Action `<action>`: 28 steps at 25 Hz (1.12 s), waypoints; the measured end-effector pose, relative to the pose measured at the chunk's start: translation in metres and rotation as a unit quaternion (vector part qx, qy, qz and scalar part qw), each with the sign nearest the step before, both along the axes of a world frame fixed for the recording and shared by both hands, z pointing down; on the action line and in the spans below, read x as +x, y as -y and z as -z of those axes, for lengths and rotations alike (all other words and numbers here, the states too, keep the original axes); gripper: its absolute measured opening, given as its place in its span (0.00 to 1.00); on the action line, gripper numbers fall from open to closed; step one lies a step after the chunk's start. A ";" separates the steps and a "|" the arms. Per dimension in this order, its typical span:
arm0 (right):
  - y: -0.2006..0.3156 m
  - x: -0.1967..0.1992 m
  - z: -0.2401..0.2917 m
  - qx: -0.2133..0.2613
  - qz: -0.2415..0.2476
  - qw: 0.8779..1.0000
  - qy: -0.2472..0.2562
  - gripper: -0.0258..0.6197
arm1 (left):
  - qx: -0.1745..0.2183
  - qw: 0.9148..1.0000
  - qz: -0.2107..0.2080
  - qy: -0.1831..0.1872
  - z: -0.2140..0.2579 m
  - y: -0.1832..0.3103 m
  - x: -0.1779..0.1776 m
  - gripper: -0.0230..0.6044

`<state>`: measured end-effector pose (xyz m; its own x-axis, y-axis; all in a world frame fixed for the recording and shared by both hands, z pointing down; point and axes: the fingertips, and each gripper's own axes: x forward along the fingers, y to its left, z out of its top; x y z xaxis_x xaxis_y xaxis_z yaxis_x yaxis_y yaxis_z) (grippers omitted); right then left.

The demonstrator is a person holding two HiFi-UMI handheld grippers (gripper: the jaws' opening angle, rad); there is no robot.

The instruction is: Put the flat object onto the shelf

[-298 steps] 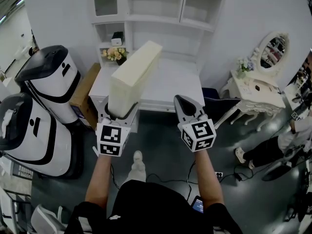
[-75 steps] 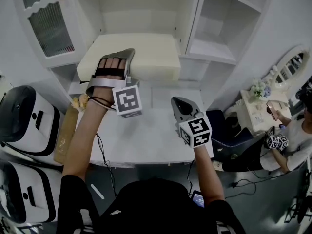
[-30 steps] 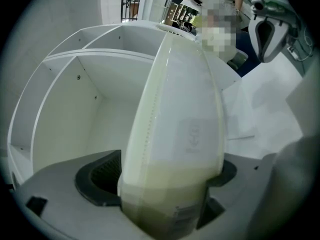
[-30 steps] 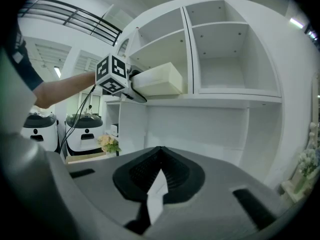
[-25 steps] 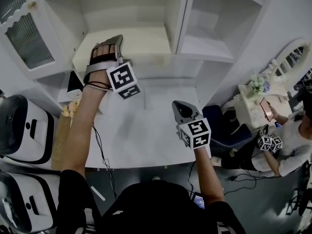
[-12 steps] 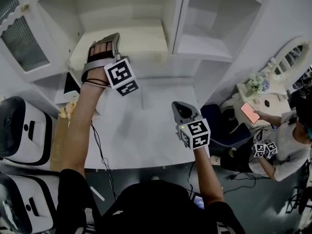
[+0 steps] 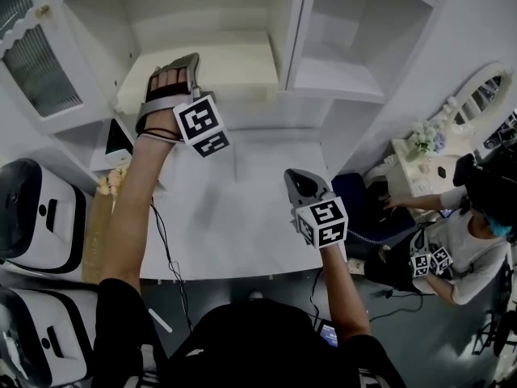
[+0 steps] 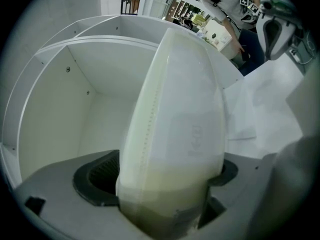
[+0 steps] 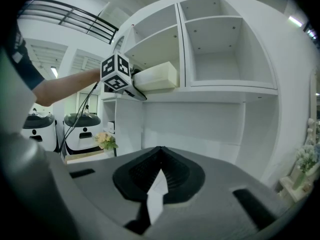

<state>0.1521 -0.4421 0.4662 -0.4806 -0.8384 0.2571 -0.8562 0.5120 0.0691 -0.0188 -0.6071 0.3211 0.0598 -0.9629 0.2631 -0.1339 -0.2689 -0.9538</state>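
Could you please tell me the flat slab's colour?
The flat slab is pale cream, clearest in the head view.

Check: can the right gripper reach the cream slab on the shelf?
Probably yes. The right gripper, shut, sits low over the desk. The cream slab has its right front edge bare, beside the left gripper clamping it. It must rise.

A white shelf unit (image 7: 339, 75) rose ahead of the left tool (image 7: 174, 65), its open bays evenly lit, with a ribbed glass door (image 7: 40, 71) to that tool's left. Under the right tool (image 7: 297, 181) spread a white worktop (image 7: 242, 217). Further right of it stood a white dressing table (image 7: 420, 172) with an oval mirror (image 7: 485, 95) against a pale wall (image 7: 452, 23), on dark grey floor (image 7: 428, 338).
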 end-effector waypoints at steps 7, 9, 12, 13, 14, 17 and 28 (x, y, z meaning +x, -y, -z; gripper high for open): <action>-0.006 -0.002 0.003 0.003 0.000 1.000 0.000 0.02 | 0.010 0.999 -0.027 -0.031 0.009 -0.014 0.007 0.76; -0.008 -0.004 0.004 0.004 0.001 1.000 0.000 0.02 | 0.006 0.998 -0.040 -0.041 0.010 -0.020 0.012 0.76; -0.013 -0.008 0.006 0.006 0.002 1.000 -0.001 0.02 | -0.004 0.998 -0.048 -0.046 0.008 -0.030 0.013 0.75; -0.015 -0.010 0.007 0.007 0.002 1.000 -0.001 0.02 | -0.007 0.998 -0.049 -0.045 0.007 -0.032 0.011 0.75; -0.017 -0.011 0.008 0.007 0.002 1.000 -0.002 0.02 | -0.009 0.998 -0.049 -0.044 0.005 -0.035 0.010 0.75; -0.022 -0.013 0.010 0.009 0.003 1.000 -0.003 0.02 | -0.008 0.998 -0.048 -0.041 0.003 -0.042 0.005 0.75; -0.042 -0.031 0.022 0.020 0.007 1.000 -0.009 0.02 | -0.021 0.989 -0.082 -0.123 0.002 -0.088 0.002 0.75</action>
